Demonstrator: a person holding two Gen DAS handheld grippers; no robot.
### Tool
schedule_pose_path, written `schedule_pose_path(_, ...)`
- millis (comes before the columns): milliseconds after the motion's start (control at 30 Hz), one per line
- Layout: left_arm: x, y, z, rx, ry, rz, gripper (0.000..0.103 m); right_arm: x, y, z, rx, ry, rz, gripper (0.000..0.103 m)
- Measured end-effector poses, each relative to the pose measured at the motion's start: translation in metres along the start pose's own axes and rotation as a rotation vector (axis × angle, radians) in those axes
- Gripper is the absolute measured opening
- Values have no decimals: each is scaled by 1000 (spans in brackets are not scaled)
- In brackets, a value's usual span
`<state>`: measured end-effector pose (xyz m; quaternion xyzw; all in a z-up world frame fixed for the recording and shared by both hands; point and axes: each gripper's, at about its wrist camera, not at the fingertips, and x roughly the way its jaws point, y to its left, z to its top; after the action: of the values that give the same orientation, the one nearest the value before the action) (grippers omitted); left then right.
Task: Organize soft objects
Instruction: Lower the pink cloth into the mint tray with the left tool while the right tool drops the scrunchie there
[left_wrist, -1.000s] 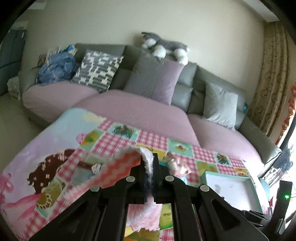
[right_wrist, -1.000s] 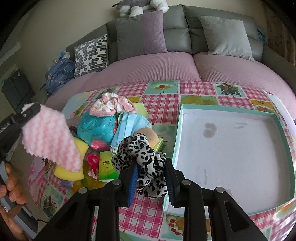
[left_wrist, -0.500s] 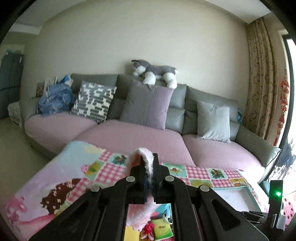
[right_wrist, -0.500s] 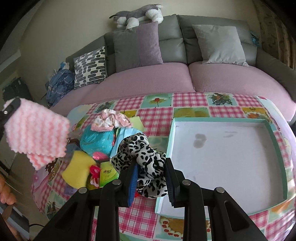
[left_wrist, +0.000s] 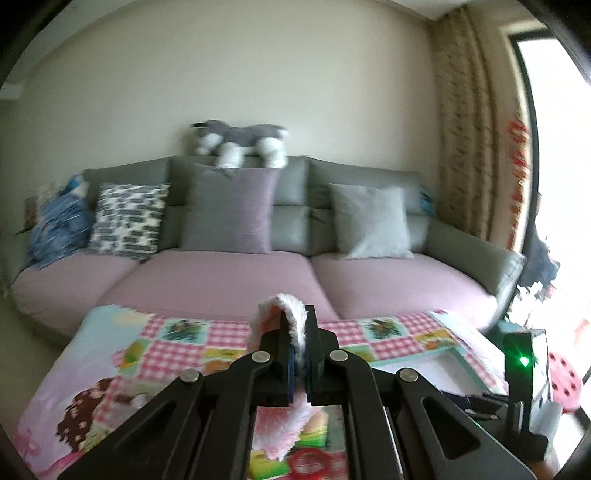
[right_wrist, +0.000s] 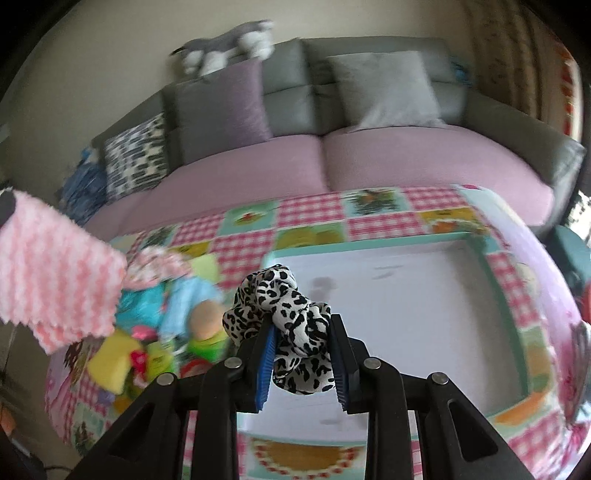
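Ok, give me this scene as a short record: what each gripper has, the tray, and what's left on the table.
left gripper: shut on pink cloth
right gripper: shut on leopard-print fabric, held over the tray
tray: white, teal rim, nothing inside
pile: soft items left of the tray, on the checked tablecloth

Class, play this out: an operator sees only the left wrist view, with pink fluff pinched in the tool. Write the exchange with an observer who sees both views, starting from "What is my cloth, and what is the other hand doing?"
Observer: Your left tool holds a pink zigzag-patterned cloth, hanging open.
Operator: And the right tool?
Observer: The right tool is shut on a leopard-print fabric.
Operator: Where is it?
Observer: In front of the white tray, which looks empty.
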<state>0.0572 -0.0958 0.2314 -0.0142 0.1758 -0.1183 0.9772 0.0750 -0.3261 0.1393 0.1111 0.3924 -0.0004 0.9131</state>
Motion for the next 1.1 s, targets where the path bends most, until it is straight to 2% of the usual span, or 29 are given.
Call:
schedule_pose_path(167,20,-49,5,102,40,-87,4,-8,-48,4,86,-25,-94,29)
schedule_pose_path(367,48,-96,2,145,102,-166,4,-13,-96,1,160,-24,-210,29)
schedule_pose_path(533,73,-130,-13,144,151,-225,4,-9,-120,-5,195,-4,-272,29)
schedule_pose_path(667,100,-151,-40,140,225,-268,4,0,-136,-12,225,36,-295,30)
schedule_pose_path(767,121,-157,-62,133,294,-276,4,13,-146,-16,229,90,-308,30)
schedule_pose_path(933,157,-152,-101,88,443,-245,4,34,-150,-22,209,176,-306,30)
schedule_pose_path(1100,181,-142,-132,65,571,-189,4,41,-146,-23,189,202,-302,31)
